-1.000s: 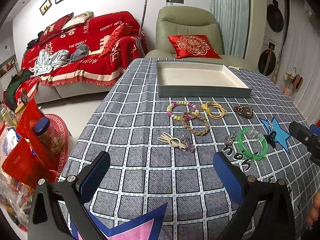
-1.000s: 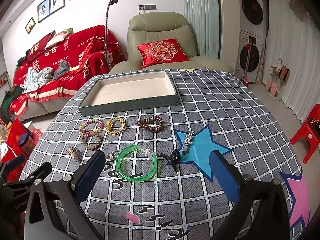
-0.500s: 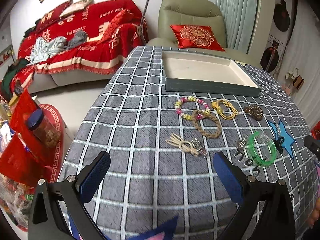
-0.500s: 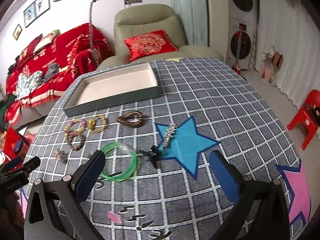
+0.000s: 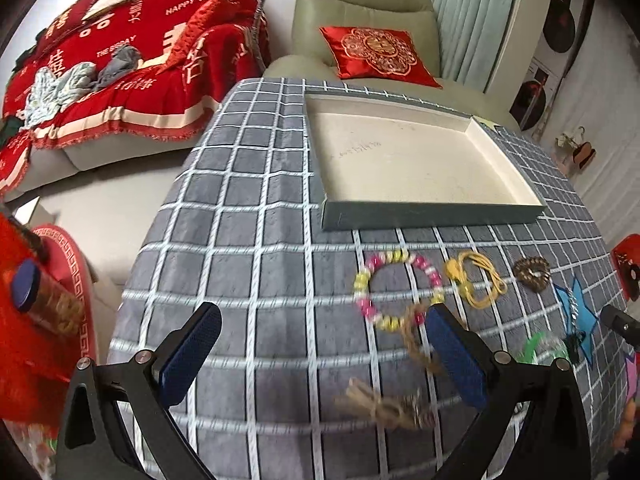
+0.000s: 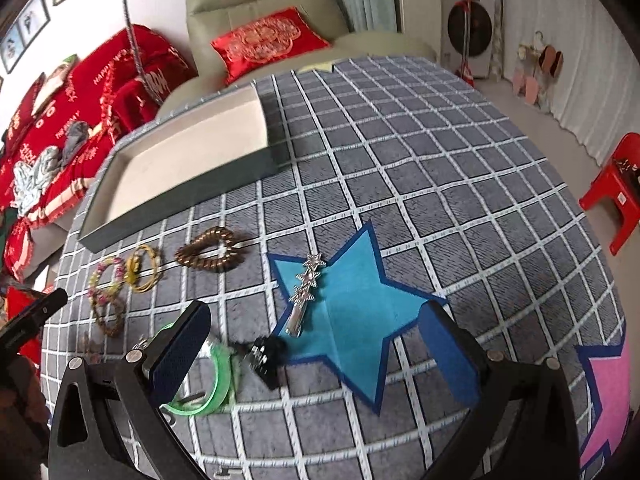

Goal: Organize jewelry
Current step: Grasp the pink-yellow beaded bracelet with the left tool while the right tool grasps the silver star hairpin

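Observation:
An empty grey tray [image 5: 432, 216] [image 6: 180, 204] with a cream inside sits at the back of the checked tablecloth. In front of it lie a pink-and-yellow bead bracelet [image 5: 396, 292], a yellow cord bracelet [image 5: 476, 280], a brown heart-shaped bracelet [image 6: 212, 250], a braided brown ring [image 5: 416, 344] and a beige clip [image 5: 384, 404]. A silver hair clip [image 6: 304, 296], a small black claw clip [image 6: 264, 356] and a green bangle [image 6: 216, 380] lie close before my right gripper [image 6: 316, 356], which is open. My left gripper [image 5: 320, 356] is open above the cloth, its right finger over the braided ring.
Blue star patch [image 6: 352, 308] and pink star patch [image 6: 604, 396] are on the cloth. A green armchair [image 5: 360, 20] with a red cushion stands behind the table, a red-covered sofa [image 5: 100, 60] to the left, a red stool [image 6: 616, 192] to the right.
Both grippers have moved forward and lower toward the jewelry. The left one now hangs by the bead bracelet and braided ring; the right one has closed in on the silver clip and green bangle.

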`<move>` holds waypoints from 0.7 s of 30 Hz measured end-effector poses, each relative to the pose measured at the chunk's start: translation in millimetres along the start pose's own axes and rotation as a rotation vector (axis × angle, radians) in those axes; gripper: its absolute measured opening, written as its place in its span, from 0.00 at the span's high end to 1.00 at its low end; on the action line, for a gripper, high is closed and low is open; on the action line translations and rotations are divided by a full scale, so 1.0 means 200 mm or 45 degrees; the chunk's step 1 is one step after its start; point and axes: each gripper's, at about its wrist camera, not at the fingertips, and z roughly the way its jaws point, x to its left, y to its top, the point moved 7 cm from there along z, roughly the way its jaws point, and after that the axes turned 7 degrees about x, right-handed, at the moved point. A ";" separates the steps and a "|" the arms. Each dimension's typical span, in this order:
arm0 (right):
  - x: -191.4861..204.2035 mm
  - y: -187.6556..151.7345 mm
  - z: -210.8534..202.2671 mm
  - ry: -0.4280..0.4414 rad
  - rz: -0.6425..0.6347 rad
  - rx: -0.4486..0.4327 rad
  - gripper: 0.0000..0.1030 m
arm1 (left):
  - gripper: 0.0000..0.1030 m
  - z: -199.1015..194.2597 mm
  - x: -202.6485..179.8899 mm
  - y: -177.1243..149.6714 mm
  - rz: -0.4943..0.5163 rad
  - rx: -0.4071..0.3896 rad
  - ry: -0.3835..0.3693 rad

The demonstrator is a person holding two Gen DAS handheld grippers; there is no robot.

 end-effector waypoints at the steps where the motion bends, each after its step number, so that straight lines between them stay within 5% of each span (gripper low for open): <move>1: -0.01 0.01 0.03 -0.010 0.008 0.026 0.00 | 0.00 0.02 -0.01 0.02 0.009 0.003 0.005; 15: 0.08 0.06 0.27 -0.183 -0.123 0.181 0.22 | 0.07 0.22 -0.08 0.12 0.057 0.116 -0.024; 17: 0.11 0.06 0.27 -0.181 -0.153 0.176 0.24 | 0.20 0.24 -0.09 0.10 0.080 0.127 -0.006; 21: 0.13 0.06 0.27 -0.168 -0.184 0.192 0.29 | 0.20 0.25 -0.13 0.09 0.167 0.108 0.050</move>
